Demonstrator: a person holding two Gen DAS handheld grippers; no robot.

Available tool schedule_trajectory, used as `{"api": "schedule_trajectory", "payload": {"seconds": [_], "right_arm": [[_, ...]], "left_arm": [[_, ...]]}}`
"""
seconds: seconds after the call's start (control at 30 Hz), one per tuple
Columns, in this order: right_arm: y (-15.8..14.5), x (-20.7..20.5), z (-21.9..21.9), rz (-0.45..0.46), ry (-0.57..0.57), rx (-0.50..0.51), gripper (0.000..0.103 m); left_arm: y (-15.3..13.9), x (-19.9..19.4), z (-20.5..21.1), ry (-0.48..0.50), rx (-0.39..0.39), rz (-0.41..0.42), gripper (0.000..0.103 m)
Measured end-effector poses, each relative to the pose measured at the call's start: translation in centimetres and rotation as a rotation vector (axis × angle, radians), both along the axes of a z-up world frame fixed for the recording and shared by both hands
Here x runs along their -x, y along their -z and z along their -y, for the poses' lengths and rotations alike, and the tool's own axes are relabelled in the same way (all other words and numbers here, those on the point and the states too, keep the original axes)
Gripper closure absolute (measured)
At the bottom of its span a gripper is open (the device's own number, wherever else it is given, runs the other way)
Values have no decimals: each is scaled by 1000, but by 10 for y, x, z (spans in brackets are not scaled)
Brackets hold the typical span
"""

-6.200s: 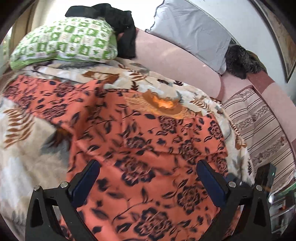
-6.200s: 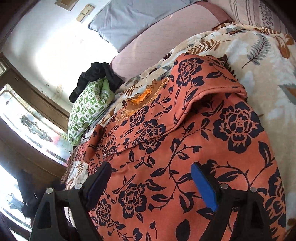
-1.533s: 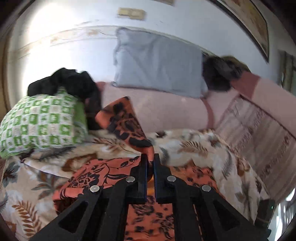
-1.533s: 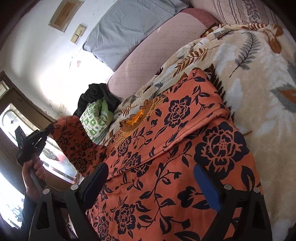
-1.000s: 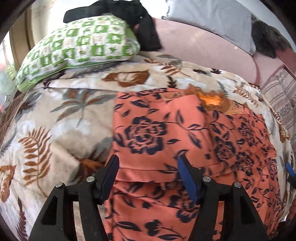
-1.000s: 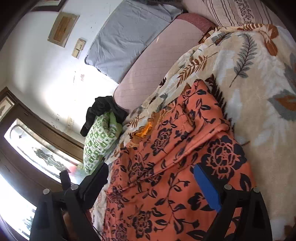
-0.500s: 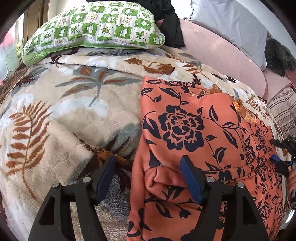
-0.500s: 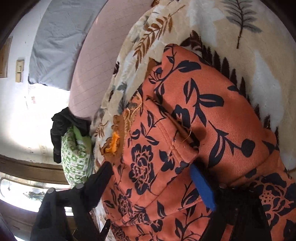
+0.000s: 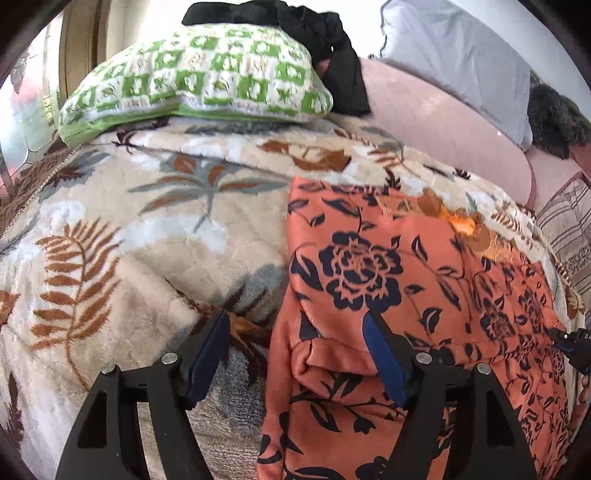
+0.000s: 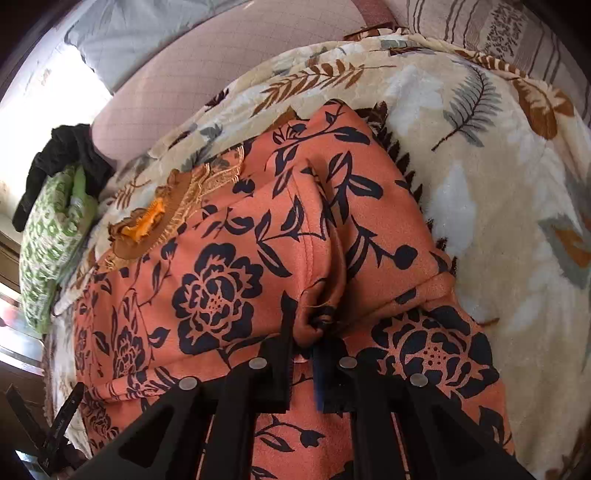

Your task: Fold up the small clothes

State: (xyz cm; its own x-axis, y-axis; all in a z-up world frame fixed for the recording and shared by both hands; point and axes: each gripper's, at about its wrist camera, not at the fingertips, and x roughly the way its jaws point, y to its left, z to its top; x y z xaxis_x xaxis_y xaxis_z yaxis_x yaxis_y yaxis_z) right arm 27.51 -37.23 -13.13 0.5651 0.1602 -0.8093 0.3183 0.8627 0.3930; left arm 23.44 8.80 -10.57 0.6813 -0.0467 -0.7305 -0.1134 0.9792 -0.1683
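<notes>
Pinching orange garment (image 10: 258, 258): right hand-held gripper (image 10: 303, 332); left hand-held gripper (image 9: 295, 354) agape, perhaps touching.

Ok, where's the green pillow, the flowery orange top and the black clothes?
green checked pillow (image 9: 207, 74), left wrist view, middle of its top face.
orange floral top (image 10: 221, 288), right wrist view, big flower on the folded sleeve.
black clothes (image 9: 332, 33), left wrist view, bunched part behind the pillow.

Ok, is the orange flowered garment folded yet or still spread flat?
Partly folded. The garment has its side flaps turned in over its middle, and the right gripper is shut on a bunched flap edge.
</notes>
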Motion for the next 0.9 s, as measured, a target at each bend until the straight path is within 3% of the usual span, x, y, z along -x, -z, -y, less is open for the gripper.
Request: {"api": "schedule_trajectory", "payload": {"seconds": [0.07,0.1,0.23,0.4,0.47,0.53,0.6,0.63,0.67,0.7,0.73,0.77,0.83,0.9], "right_arm": [[-19,5,2,35,5,11,92],[-33,6,1,68,-8,34,93],[-77,-5,-9,174,-80,57,93],[-97,-26,-21,221,-47,95,93],[-96,-29,-23,244,-64,31,91],[-76,-46,-29,190,-149,-95,78],[-43,-63,-25,134,-174,-207,47],[-23,-66,-14,94,-113,-203,34],[-1,-67,4,23,-15,-173,34],[16,-64,22,3,67,-223,43],[18,-56,33,34,116,-288,53],[8,-53,31,51,118,-269,52],[-20,-56,4,74,56,-134,38],[-41,-68,-31,150,-109,-188,35]], "left_arm": [[-10,1,-2,-16,-14,51,28],[-8,-2,-1,-17,-29,38,28],[29,-18,11,20,-97,-127,27],[27,-17,15,30,-120,-111,25],[28,-18,13,26,-112,-116,24],[26,-19,13,27,-115,-118,24],[26,-19,13,26,-110,-118,24],[25,-19,12,26,-106,-120,24],[25,-19,11,27,-100,-121,23],[25,-19,11,25,-100,-124,23],[25,-19,10,21,-97,-125,23],[26,-19,11,18,-99,-127,23],[26,-20,12,17,-108,-131,22],[26,-19,12,20,-108,-127,22]]}}
